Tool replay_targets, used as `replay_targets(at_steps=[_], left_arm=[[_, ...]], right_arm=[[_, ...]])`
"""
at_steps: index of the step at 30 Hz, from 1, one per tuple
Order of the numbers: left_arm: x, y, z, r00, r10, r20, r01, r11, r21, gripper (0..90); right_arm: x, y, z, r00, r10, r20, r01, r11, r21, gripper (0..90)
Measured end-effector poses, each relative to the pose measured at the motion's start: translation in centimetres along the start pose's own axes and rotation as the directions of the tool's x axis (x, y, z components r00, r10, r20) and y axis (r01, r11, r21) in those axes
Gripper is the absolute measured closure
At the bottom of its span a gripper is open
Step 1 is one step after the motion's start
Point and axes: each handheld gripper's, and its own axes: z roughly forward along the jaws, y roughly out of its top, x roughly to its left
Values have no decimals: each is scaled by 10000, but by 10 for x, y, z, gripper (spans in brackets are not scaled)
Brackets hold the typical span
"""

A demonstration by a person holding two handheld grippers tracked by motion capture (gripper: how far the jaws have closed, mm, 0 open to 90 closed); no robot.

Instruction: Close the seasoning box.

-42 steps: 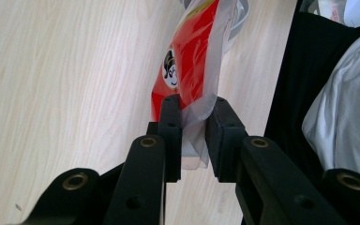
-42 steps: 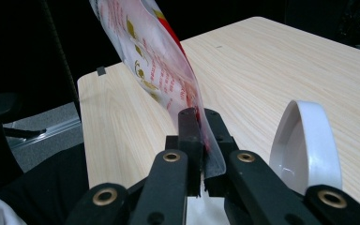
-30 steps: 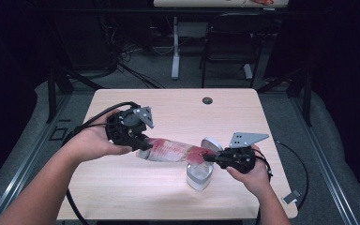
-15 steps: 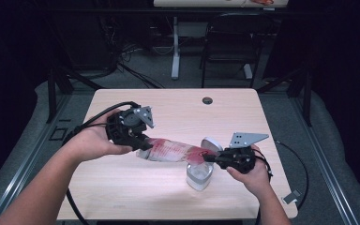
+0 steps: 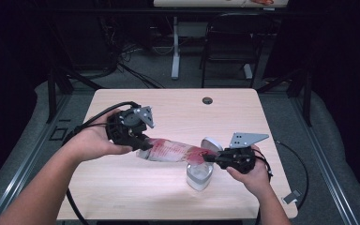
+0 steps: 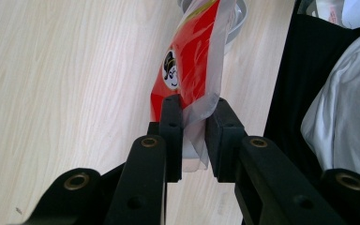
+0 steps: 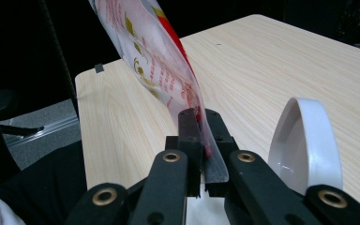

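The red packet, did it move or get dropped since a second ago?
No, nothing visibly changed. The red packet is still stretched between both grippers over the white container, with the left gripper and the right gripper both clamped on its ends, and both hands kept still.

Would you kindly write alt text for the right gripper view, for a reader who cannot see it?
The right gripper pinches the edge of a red and clear plastic packet, which rises up and away over a light wooden table. A white open lid stands just right of the gripper.
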Motion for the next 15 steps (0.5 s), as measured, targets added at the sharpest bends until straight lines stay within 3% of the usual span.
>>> replay_targets(at_steps=[15], left_arm=[[0,3,-1,10000,69,22,-69,10000,25,779]], right_arm=[[-1,-1,-1,10000,31,-31,-31,10000,29,881]])
